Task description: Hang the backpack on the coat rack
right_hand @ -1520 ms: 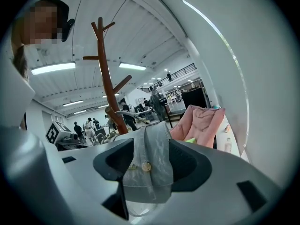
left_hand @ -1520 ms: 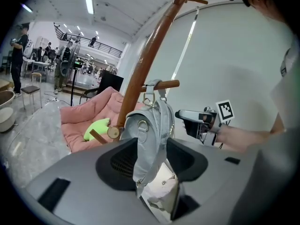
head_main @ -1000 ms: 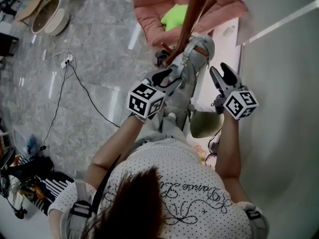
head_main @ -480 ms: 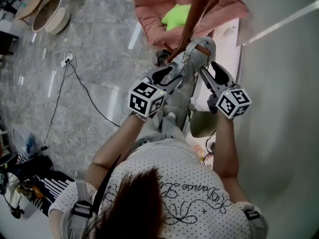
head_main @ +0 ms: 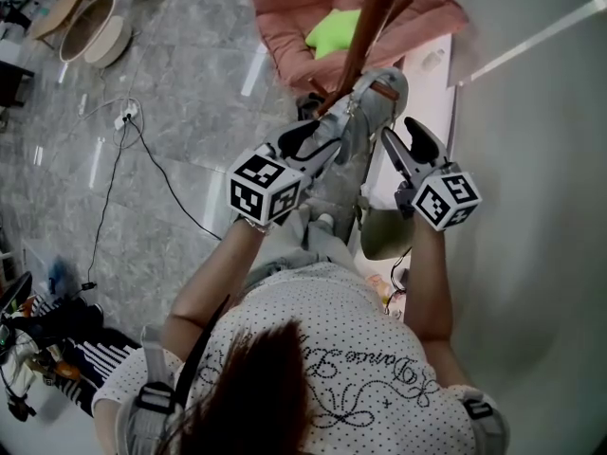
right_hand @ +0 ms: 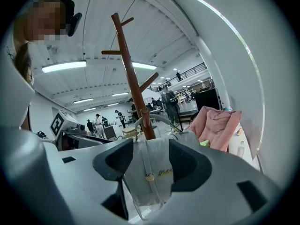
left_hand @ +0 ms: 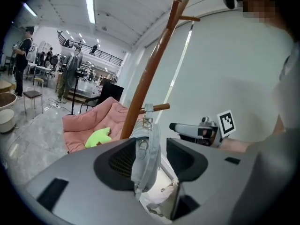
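A grey backpack point(head_main: 377, 98) hangs against the brown coat rack pole point(head_main: 366, 22). In the left gripper view its top loop point(left_hand: 148, 109) sits at a short peg point(left_hand: 160, 108). The backpack point(left_hand: 146, 156) shows edge-on between the wide-set jaws of my left gripper point(left_hand: 150, 159), with a gap on its right side. In the head view the left gripper point(head_main: 318, 138) lies against the bag's left flank. My right gripper point(head_main: 406, 138) stands open just right of the bag. In the right gripper view the backpack point(right_hand: 152, 172) fills the space ahead of the right gripper point(right_hand: 150, 162), the pole point(right_hand: 131, 76) behind it.
A pink lounge chair point(head_main: 289, 22) with a green cushion point(head_main: 332, 31) stands behind the rack. A white wall point(head_main: 531, 216) runs close on the right. An olive bag point(head_main: 384, 237) lies on the floor below. A cable point(head_main: 142, 150) crosses the grey floor at left.
The right gripper has shifted left, closer to the backpack. The left gripper has risen and its marker cube now shows further left. The backpack has hardly moved.
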`<state>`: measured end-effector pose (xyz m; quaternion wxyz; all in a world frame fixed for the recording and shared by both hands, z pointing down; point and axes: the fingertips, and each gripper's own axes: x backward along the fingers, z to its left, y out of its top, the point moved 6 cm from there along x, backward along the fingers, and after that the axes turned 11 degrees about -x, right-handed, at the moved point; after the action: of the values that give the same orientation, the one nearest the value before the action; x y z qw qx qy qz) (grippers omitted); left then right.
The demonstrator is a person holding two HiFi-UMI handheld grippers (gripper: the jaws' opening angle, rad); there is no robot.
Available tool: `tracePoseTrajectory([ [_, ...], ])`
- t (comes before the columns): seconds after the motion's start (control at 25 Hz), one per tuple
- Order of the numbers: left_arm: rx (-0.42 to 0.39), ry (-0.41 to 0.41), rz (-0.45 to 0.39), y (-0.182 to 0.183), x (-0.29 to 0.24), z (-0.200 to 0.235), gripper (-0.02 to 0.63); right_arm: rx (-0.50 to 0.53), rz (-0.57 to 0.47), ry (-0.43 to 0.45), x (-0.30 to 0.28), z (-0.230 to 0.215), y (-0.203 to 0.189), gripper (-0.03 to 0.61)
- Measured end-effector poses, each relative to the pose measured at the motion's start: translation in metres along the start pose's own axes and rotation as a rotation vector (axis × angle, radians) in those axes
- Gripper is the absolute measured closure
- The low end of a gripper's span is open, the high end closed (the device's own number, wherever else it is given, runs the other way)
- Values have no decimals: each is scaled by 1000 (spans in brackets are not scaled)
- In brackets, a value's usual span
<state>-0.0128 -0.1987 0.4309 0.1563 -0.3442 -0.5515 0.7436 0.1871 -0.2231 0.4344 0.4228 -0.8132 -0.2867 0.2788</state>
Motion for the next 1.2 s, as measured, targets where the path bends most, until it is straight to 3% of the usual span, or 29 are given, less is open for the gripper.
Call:
tracePoseTrajectory([
  [0.28,-64,60,-101,33,28,7,420,47,-75,-11,18,26,21,336],
  [0.36,-70,88,-141,42,36,11,429,87,-90,-23,23,36,29,367],
  [0.52,-93,139,-207,58,50,15,511,163,-130,-63,32,54,41,440],
  [0.72,-124,221,-259,71,67,23,563,186,-195,-85,44,73,56,514],
  [0.96,-158,279,-221,78,75,29,606,182,-243,-137,58,82,64,566],
  [1.2,-190,283,-221,78,77,31,609,195,-257,-175,65,83,61,566],
])
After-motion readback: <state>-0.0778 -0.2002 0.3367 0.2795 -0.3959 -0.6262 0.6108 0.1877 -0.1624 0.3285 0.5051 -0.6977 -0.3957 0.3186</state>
